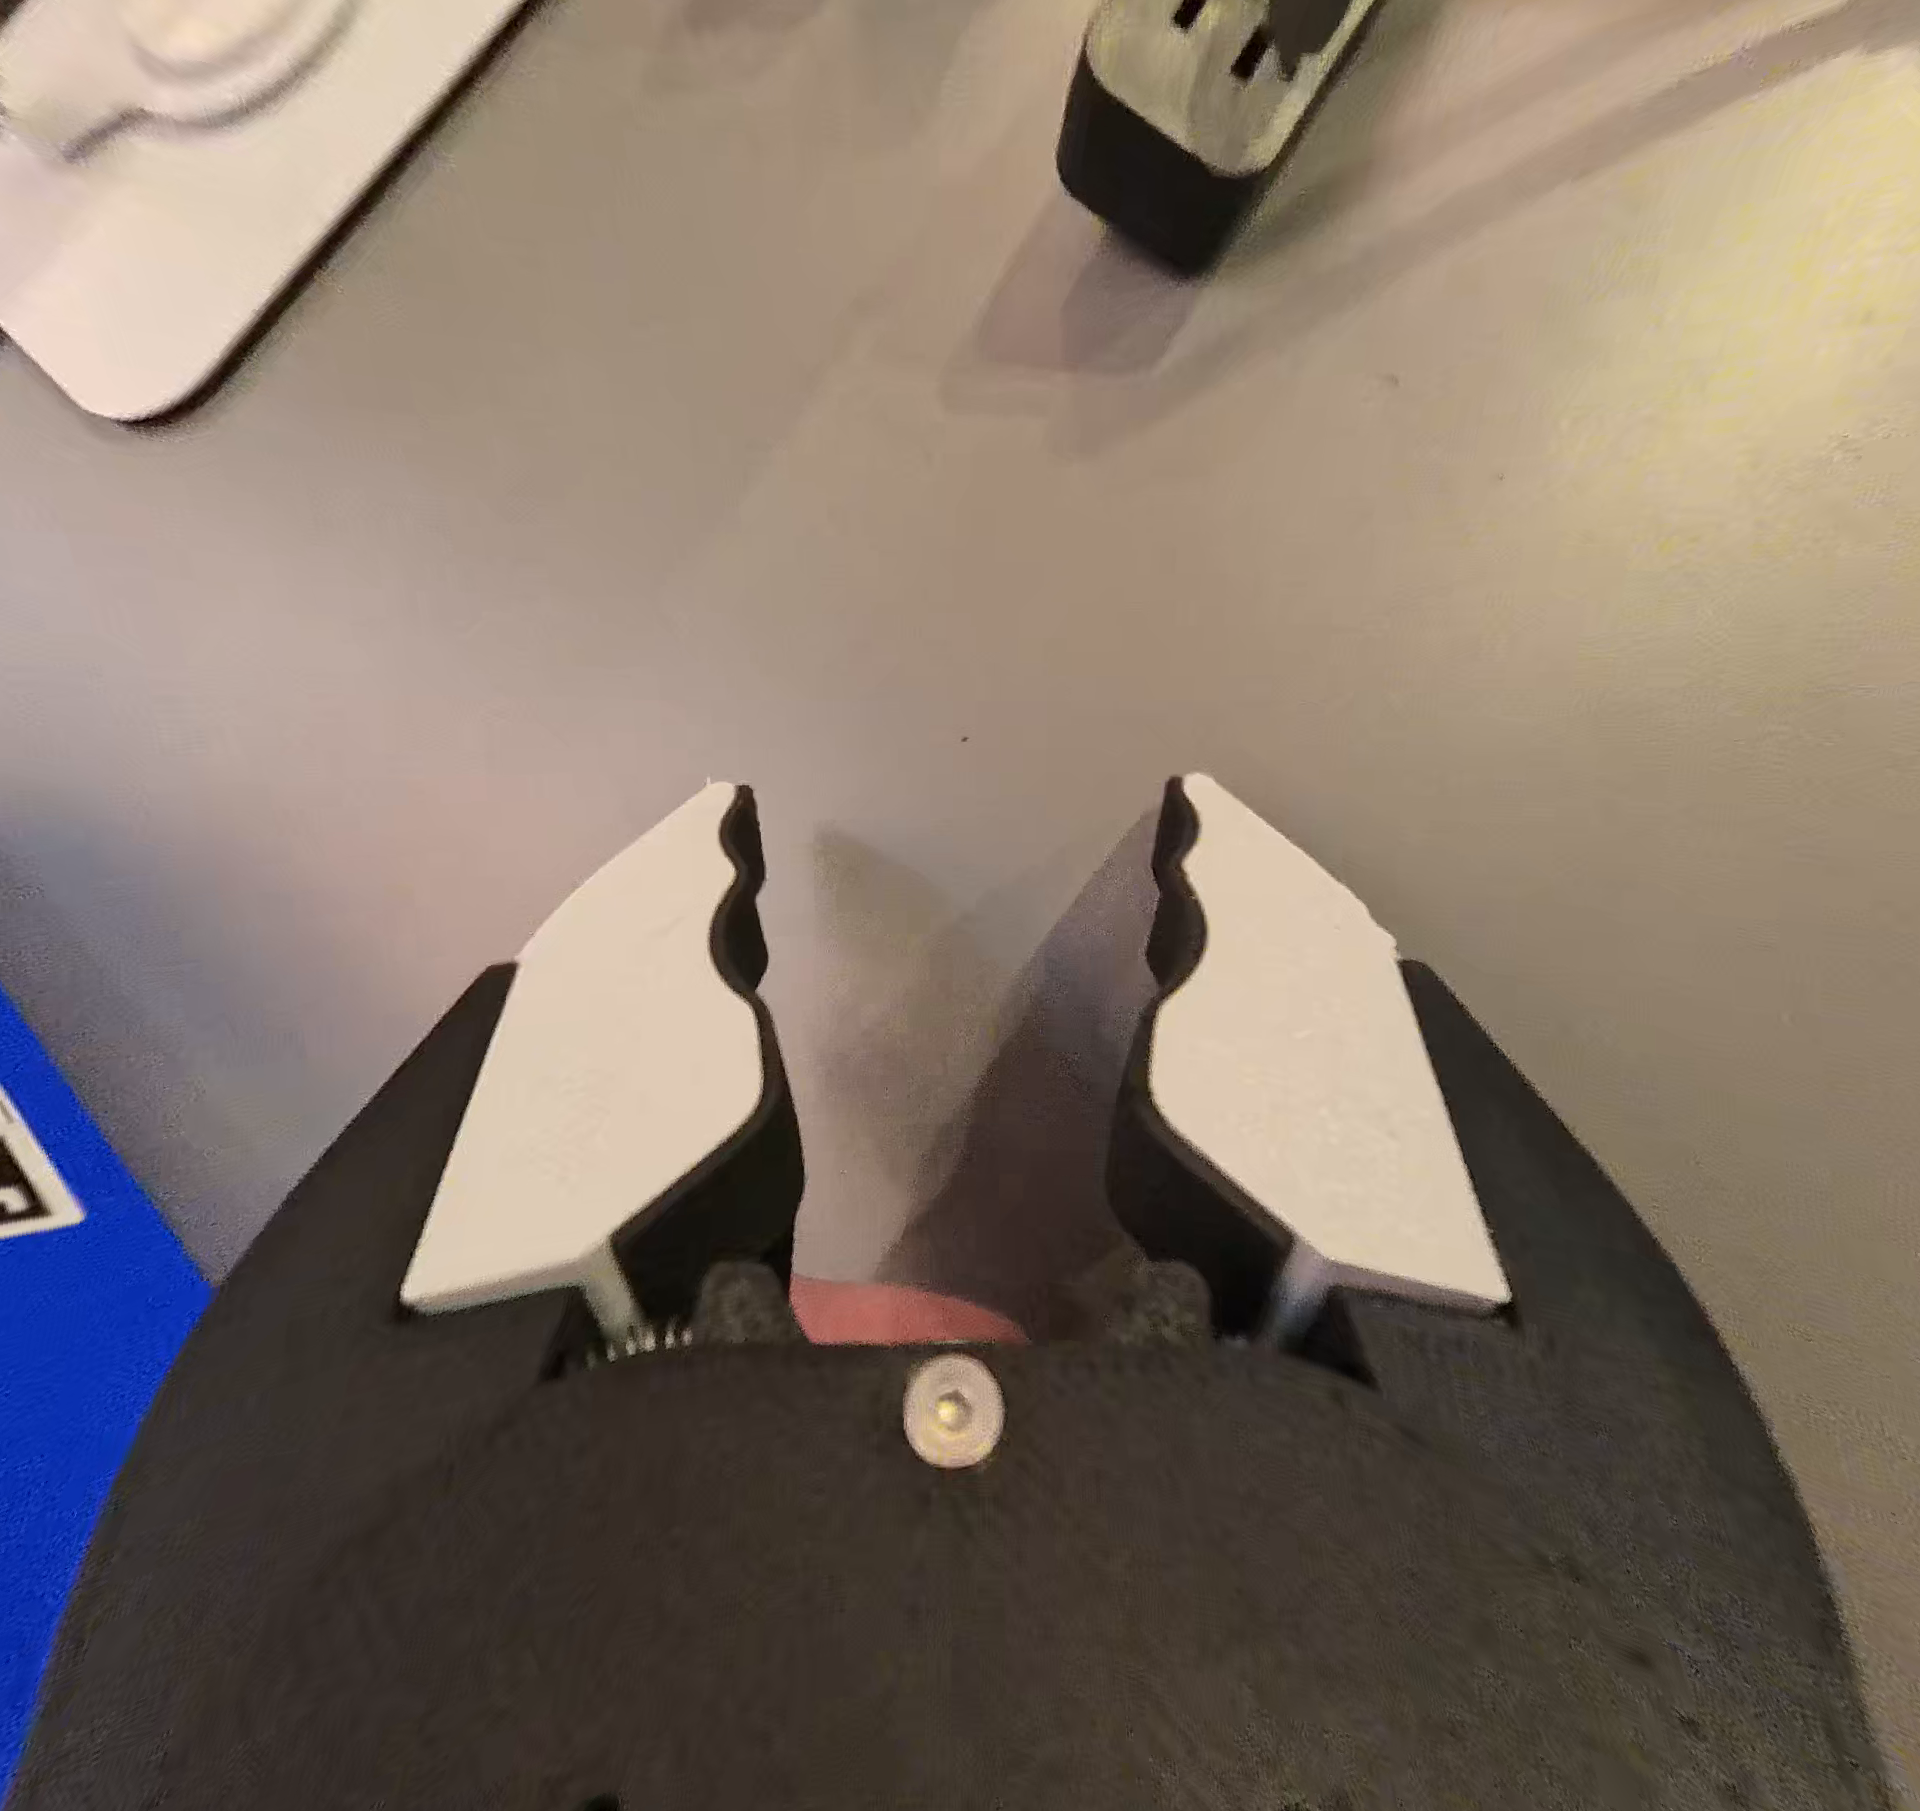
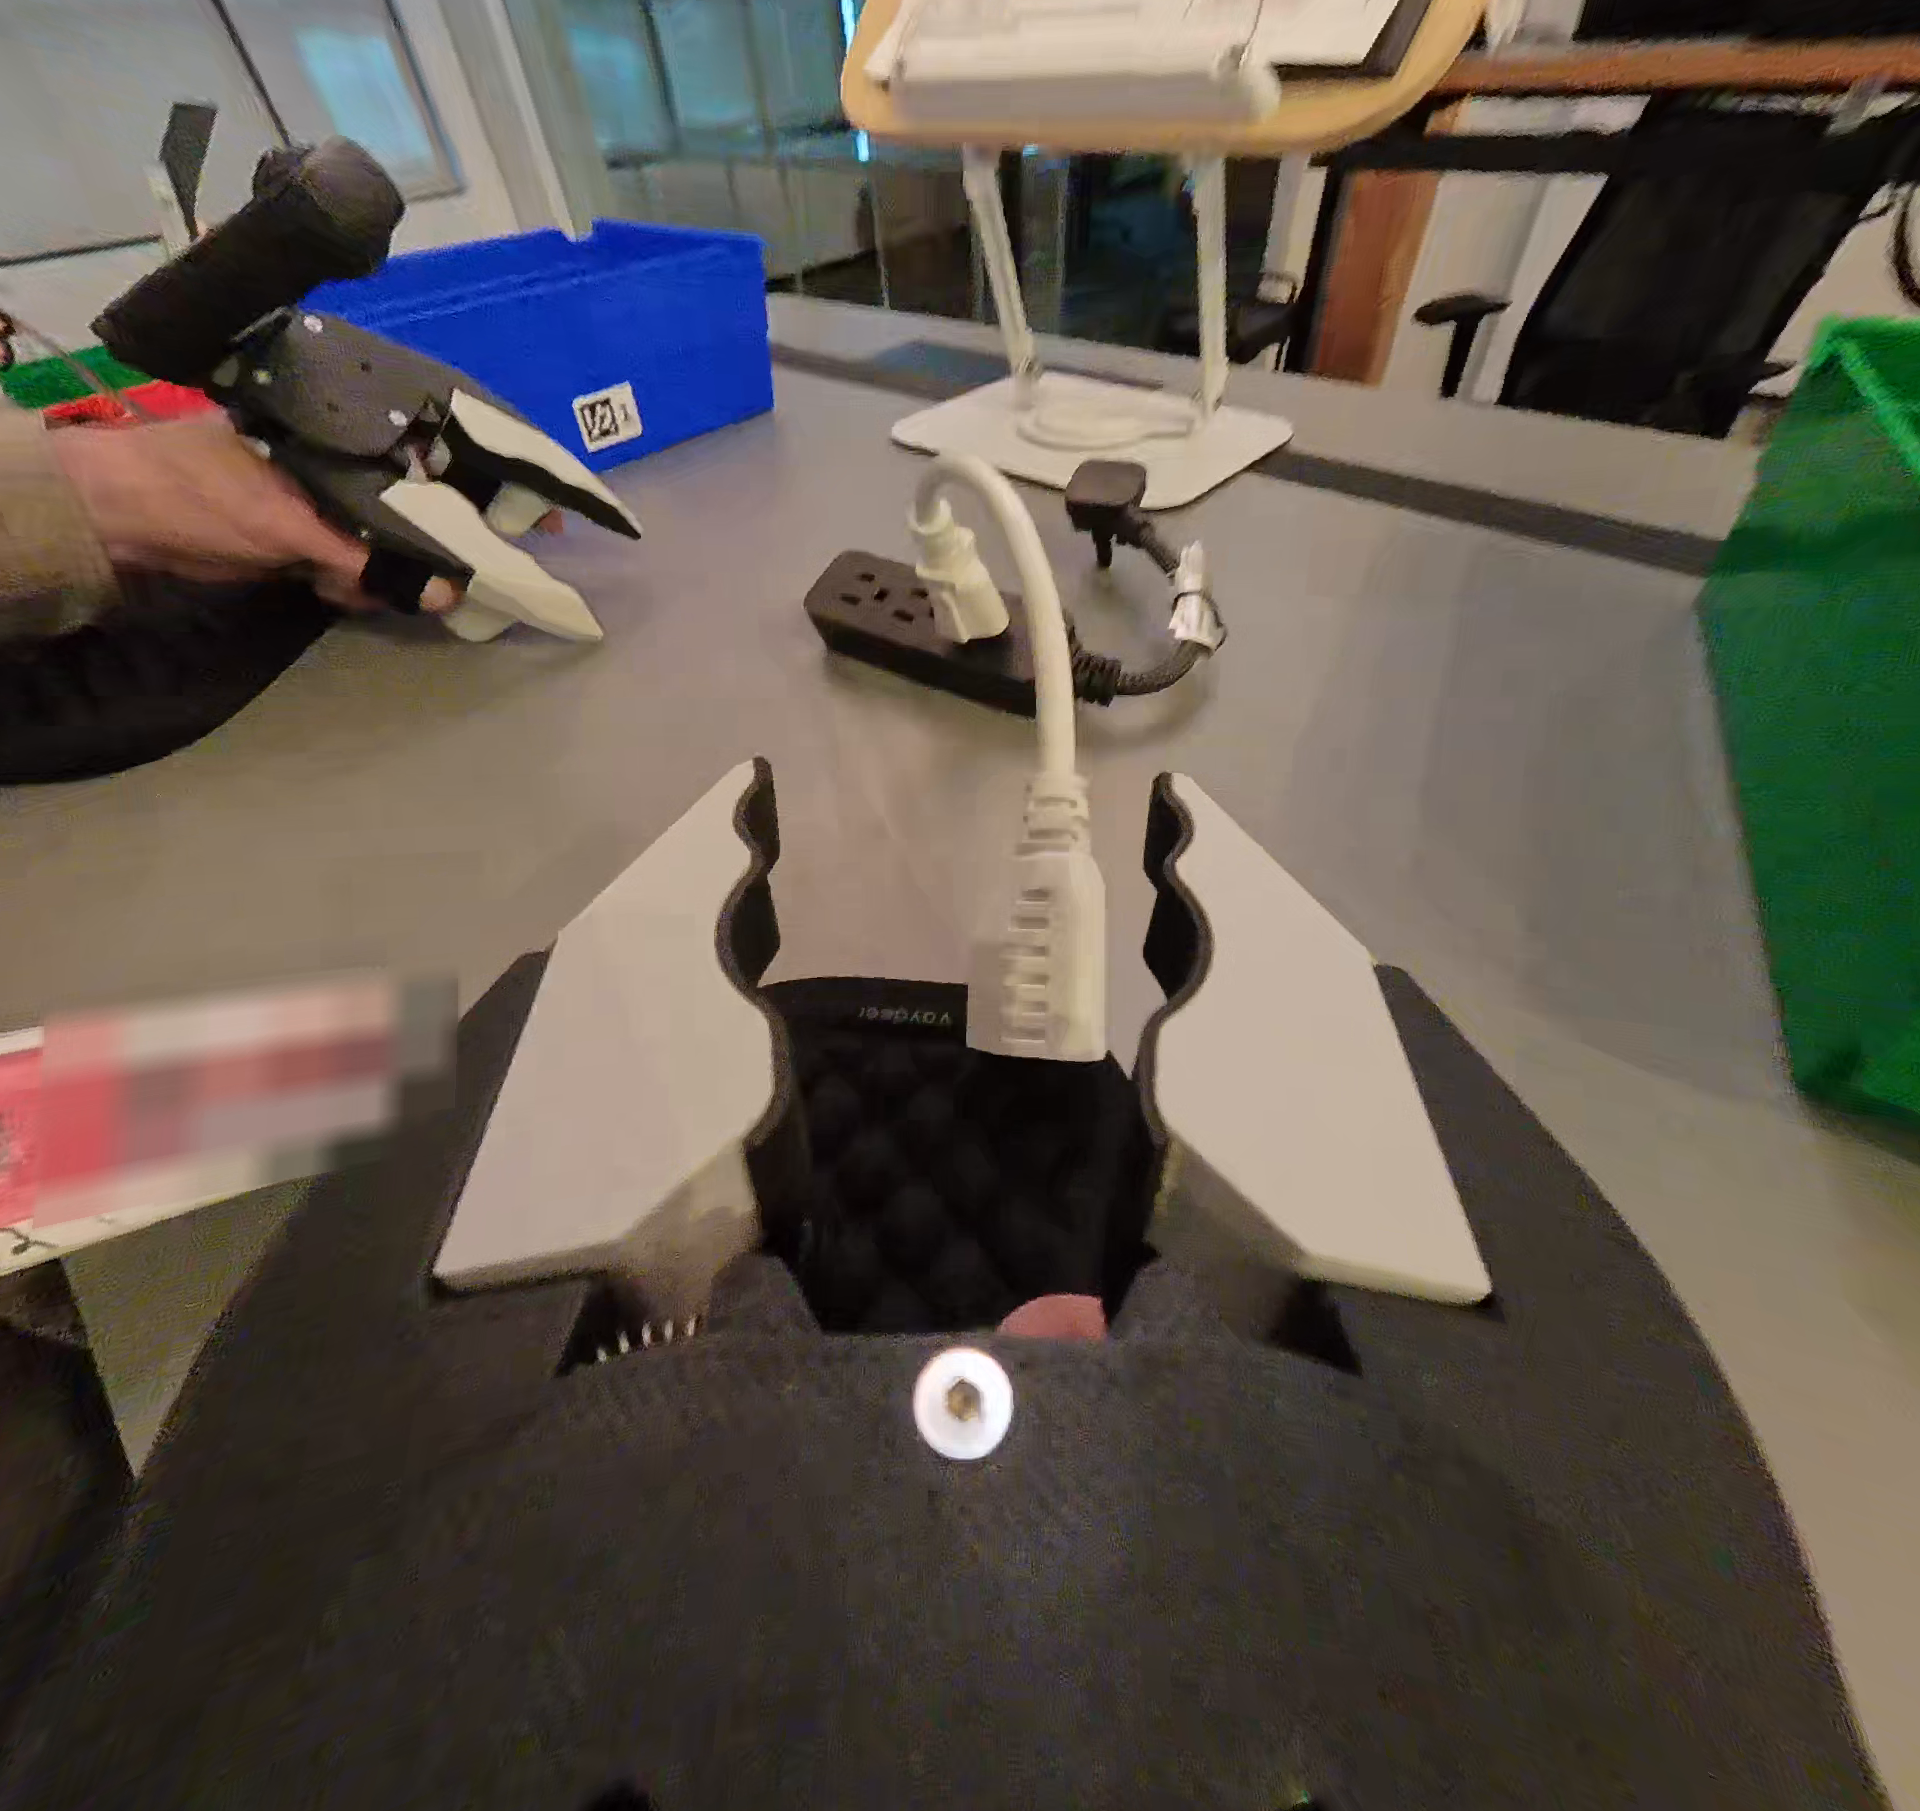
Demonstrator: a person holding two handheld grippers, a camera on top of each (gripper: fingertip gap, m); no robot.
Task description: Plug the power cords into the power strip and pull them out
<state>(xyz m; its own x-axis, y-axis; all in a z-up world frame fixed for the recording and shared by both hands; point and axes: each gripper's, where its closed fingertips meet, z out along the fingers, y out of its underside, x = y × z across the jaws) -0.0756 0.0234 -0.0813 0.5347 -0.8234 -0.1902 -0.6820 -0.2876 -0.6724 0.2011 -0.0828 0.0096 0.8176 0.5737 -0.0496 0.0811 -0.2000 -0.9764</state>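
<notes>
A black power strip (image 2: 914, 629) lies on the grey table (image 2: 1403, 774). A white plug (image 2: 951, 566) sits in one of its outlets. The plug's white cord (image 2: 1029, 556) arcs toward me. Its ribbed white far-end connector (image 2: 1039, 930) lies between the open jaws of my right gripper (image 2: 964, 779), nearer the right finger, with a gap on both sides. My left gripper (image 1: 956, 795) is open and empty above bare table, and the strip's end (image 1: 1236, 47) lies ahead to its right. It also shows in the right wrist view (image 2: 613, 582), held in a hand left of the strip.
The strip's own black cord and plug (image 2: 1107, 494) curl behind it. A white stand base (image 2: 1091, 431) (image 1: 208, 99) carries a raised board (image 2: 1143, 16). A blue bin (image 2: 582, 327) (image 1: 73, 1190) is at the back left. A green bag (image 2: 1829, 722) is on the right. A black quilted pad (image 2: 935, 1138) lies under my right gripper. The tips of one gripper are about 30 centimetres away from the tips of the other. The white plug (image 2: 951, 566) is about 15 centimetres from my right fingertips.
</notes>
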